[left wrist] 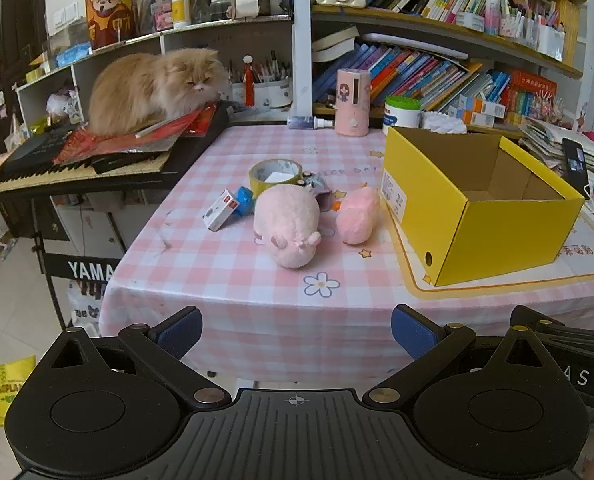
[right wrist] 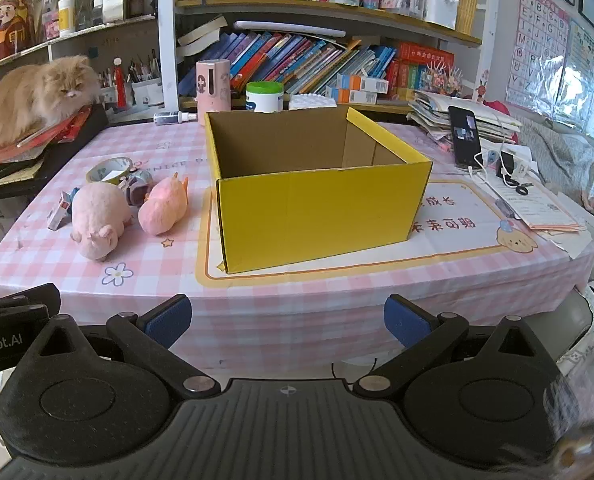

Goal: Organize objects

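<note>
An open yellow cardboard box [left wrist: 497,236] [right wrist: 321,216] stands empty on the pink checked table. Left of it lie a big pink plush pig [left wrist: 289,226] [right wrist: 99,218], a smaller pink plush [left wrist: 359,214] [right wrist: 165,206], a roll of tape [left wrist: 276,174] [right wrist: 109,170], a small white carton [left wrist: 221,210] [right wrist: 57,210], a blue toy [left wrist: 244,199] and a grey toy [right wrist: 137,186]. My left gripper [left wrist: 297,330] is open and empty, before the table's front edge. My right gripper [right wrist: 287,320] is open and empty, also short of the table, facing the box.
A ginger cat [left wrist: 157,88] [right wrist: 37,96] sits on papers on a keyboard [left wrist: 77,168] at the table's left. A pink canister [left wrist: 352,102], a green-lidded jar [right wrist: 264,97], a spray bottle [left wrist: 309,122], a phone [right wrist: 465,138], papers and bookshelves line the back and right.
</note>
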Demonstrator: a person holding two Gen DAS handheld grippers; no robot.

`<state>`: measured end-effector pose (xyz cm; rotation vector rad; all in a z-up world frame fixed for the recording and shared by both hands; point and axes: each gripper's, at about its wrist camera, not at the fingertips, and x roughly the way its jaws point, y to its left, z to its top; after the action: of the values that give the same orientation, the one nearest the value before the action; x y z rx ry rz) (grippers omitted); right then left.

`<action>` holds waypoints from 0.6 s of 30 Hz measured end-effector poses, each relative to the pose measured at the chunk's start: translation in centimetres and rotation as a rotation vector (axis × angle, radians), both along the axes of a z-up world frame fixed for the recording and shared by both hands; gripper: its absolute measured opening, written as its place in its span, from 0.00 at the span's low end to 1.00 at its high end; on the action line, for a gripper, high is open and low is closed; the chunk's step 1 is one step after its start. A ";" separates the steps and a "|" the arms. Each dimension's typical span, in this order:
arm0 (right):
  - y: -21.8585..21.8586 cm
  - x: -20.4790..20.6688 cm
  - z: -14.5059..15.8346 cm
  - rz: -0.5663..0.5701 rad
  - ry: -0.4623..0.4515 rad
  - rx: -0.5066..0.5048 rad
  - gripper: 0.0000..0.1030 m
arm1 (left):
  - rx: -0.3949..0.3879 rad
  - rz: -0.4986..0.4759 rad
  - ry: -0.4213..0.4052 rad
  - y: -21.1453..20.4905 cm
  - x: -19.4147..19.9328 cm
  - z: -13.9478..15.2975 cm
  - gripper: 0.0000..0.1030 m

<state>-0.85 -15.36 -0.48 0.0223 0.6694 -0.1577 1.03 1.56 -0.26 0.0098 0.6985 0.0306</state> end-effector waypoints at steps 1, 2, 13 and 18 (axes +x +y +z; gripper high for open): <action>-0.1 0.3 0.0 0.001 0.004 0.001 1.00 | 0.000 0.000 0.000 0.0 0.0 0.0 0.99; 0.0 0.4 0.0 0.002 0.004 0.000 1.00 | 0.001 0.000 0.000 0.0 0.0 0.0 0.99; 0.2 0.3 -0.1 0.004 0.006 -0.006 1.00 | 0.015 0.001 -0.002 0.1 -0.1 -0.2 0.99; 0.5 0.2 -0.2 0.005 0.006 -0.006 1.00 | 0.018 0.002 -0.002 0.2 -0.2 -0.3 0.99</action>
<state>-0.66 -14.91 -0.73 0.0144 0.6748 -0.1554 0.80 1.78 -0.53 0.0265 0.6961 0.0386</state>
